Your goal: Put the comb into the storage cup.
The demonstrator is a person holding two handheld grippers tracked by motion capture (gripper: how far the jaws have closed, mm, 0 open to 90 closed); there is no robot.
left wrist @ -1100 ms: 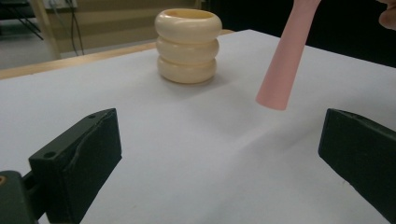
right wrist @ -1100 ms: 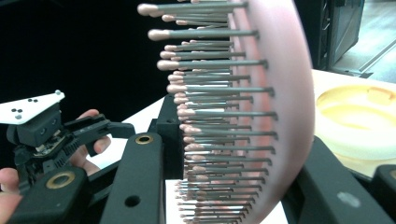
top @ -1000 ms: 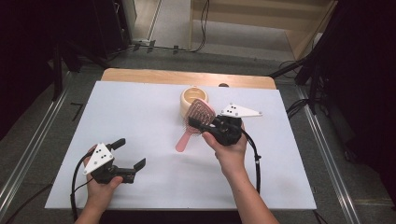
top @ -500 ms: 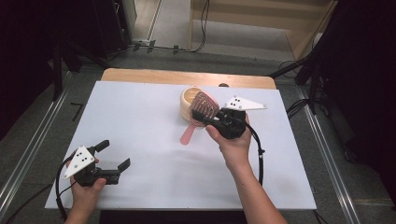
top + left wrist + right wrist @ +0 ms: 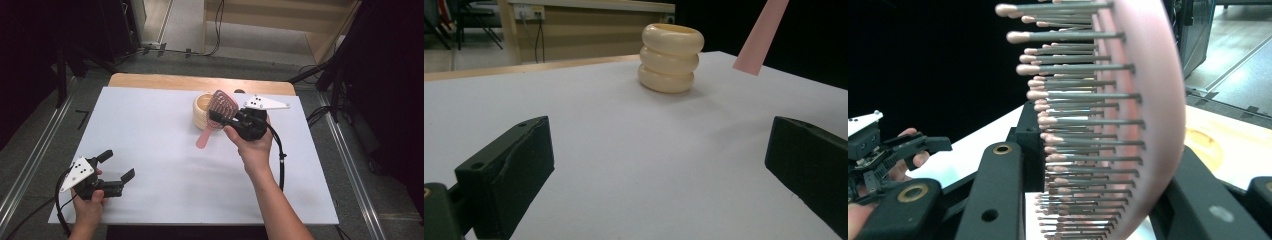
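White tabletop (image 5: 165, 165) with a bare wooden strip along its far edge, cream ribbed cup (image 5: 204, 111) standing upright near that strip, right of the tabletop's middle

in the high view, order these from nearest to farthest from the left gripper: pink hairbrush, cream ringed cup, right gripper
Measured from the left gripper at the table's near left corner:
1. Pink plastic hairbrush, its handle end pointing down towards the left gripper.
2. Cream ringed cup, just behind the brush.
3. Black right gripper, right of centre; close to the cup, hard to call.
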